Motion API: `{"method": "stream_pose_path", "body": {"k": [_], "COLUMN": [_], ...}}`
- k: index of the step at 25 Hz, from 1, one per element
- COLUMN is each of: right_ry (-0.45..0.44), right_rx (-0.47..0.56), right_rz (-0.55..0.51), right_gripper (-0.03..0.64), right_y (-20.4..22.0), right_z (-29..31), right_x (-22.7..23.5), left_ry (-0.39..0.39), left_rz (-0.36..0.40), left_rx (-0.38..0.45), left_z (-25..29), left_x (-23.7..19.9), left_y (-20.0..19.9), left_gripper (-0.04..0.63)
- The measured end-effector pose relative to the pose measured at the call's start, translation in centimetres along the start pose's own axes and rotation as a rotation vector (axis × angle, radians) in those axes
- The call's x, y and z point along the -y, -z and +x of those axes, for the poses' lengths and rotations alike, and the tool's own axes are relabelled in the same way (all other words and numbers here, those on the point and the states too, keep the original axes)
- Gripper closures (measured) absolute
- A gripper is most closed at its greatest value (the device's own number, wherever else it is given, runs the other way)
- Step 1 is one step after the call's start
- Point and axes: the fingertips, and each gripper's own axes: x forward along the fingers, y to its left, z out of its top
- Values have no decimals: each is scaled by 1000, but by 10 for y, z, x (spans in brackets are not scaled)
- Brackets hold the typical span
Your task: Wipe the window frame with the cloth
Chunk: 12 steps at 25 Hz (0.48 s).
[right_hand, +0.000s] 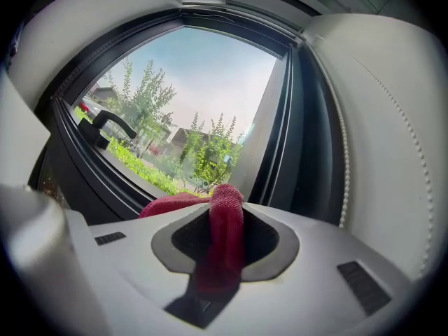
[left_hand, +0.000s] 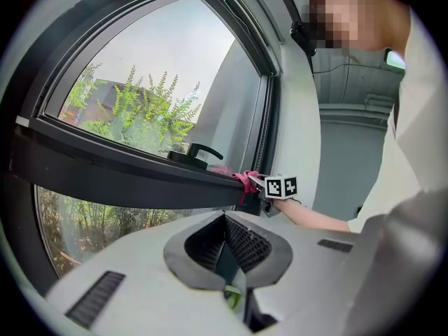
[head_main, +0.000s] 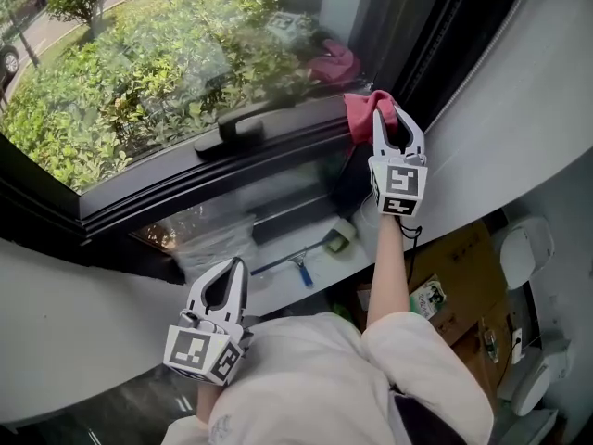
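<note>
My right gripper point(head_main: 390, 117) is shut on a red cloth point(head_main: 363, 111), pressing it onto the dark window frame point(head_main: 213, 170) at its right end, near the corner by the upright post. In the right gripper view the red cloth point(right_hand: 222, 231) runs between the jaws and bunches ahead against the frame point(right_hand: 105, 177). The left gripper point(head_main: 233, 269) hangs low in front of the person's body, jaws shut with nothing in them. From the left gripper view the cloth point(left_hand: 244, 181) and right gripper point(left_hand: 260, 185) show far off on the frame.
A black window handle point(head_main: 236, 126) sits on the sash left of the cloth. Below the window lie a squeegee point(head_main: 301, 265), a plastic bag point(head_main: 208, 239) and a cardboard box point(head_main: 459, 281). A white curved wall point(head_main: 505, 128) stands right of the frame.
</note>
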Motion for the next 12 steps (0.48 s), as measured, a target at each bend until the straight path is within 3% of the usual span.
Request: {"method": "stream_pose_path", "body": {"k": [4,12], "right_ry": [-6,-5], "right_rx": [35,33], "right_rz": [74,97], "right_gripper": [522,522], "right_y": [4,5], "right_z": [-1,-5], "right_x": [0,-2], "left_ry": [0,14], "left_rz": [-3,2], "left_rx": [-6,-16], "left_z": [-1,-3], "left_x": [-1,4], "left_y": [3,5], "left_gripper": [586,586]}}
